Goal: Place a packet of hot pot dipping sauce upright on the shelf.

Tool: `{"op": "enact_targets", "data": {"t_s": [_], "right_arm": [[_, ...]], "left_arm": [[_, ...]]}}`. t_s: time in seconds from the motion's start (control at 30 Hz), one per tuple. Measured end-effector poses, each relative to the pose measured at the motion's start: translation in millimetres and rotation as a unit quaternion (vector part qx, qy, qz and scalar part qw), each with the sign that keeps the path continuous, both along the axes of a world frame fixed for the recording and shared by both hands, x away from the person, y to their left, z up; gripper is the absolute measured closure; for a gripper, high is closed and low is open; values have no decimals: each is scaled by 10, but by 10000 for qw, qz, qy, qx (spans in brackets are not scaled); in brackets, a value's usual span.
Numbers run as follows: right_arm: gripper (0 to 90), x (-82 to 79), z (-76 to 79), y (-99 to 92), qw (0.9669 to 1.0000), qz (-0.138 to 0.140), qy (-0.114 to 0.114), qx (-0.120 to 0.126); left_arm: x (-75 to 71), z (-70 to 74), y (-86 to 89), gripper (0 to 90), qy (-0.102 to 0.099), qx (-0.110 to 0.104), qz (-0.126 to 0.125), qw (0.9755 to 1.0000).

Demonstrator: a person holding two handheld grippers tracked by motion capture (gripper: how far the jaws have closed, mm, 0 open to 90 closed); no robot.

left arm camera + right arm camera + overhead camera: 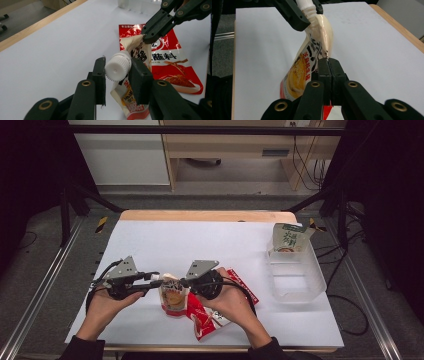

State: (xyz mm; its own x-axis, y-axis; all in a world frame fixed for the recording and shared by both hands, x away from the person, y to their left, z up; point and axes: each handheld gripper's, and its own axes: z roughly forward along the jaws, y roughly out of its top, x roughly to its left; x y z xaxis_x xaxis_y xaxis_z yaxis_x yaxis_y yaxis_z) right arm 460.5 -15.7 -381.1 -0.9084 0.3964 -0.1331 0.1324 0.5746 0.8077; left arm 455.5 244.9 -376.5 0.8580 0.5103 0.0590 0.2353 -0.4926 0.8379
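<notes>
The spouted pouch [172, 299] is hanging between the two grippers over the near middle of the table [150, 245], above a red sachet [207, 315]. The left gripper [117, 75] is clenching the white cap [118, 67], with the spout axis pointing straight into its jaws. The right gripper [329, 66] is pinching the pouch's upper edge, jaws fully closed on the film. Judging from this opposed grip, the cap is lying nearer the left hand [102, 307], so any unscrewing would be turning about that spout axis.
</notes>
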Motion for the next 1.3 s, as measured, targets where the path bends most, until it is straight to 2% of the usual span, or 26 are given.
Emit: {"op": "enact_targets", "data": {"t_s": [0.13,0.3,0.57,0.67,0.7,0.73,0.77,0.8,0.83,0.87,0.9,1.0,1.1,1.13,1.17,1.3], "right_arm": [[894,2,2,-10,10000,13,-15,-25],[891,16,-26,-18,10000,-10,40,-57],[863,31,-35,-39,10000,-1,77,-25],[780,28,-20,-56,9999,-36,80,-94],[780,28,-20,-56,9999,-36,80,-94],[708,14,-6,-74,9998,-78,4,-157],[708,14,-6,-74,9998,-78,4,-157],[642,-4,8,-87,9996,-135,-55,-256],[642,-4,8,-87,9996,-135,-55,-256],[609,-15,16,-85,9992,-156,-109,-361],[545,-33,28,-79,9980,-157,-129,-600],[485,-36,21,-76,9970,-208,-79,-743],[364,-11,39,-40,9933,-179,-40,-1141],[364,-11,39,-40,9933,-179,-40,-1141],[315,-17,105,-19,9910,-162,-34,-1331],[244,-12,202,7,9897,-29,30,-1434]], "left_arm": [[-14,11,-14,704,23,-41,-76,10000],[-56,49,-54,725,-20,114,-117,9999],[-89,85,-80,733,-51,157,-236,9996],[-101,102,-74,734,-71,173,-273,9995],[-101,102,-74,734,-71,173,-273,9995],[-102,104,-56,734,-56,126,-259,9996],[-102,104,-56,735,-56,126,-259,9996],[-107,100,-49,735,-72,88,-274,9996],[-107,100,-49,735,-72,88,-274,9996],[-111,101,-53,735,-80,84,-289,9995],[-112,107,-55,735,-93,109,-313,9994],[-112,107,-58,735,-95,109,-329,9994],[-118,109,-60,736,-122,109,-390,9991],[-120,109,-61,736,-130,107,-423,9990],[-127,105,-60,735,-152,93,-451,9988],[-135,112,-52,736,-168,103,-516,9985]]}}
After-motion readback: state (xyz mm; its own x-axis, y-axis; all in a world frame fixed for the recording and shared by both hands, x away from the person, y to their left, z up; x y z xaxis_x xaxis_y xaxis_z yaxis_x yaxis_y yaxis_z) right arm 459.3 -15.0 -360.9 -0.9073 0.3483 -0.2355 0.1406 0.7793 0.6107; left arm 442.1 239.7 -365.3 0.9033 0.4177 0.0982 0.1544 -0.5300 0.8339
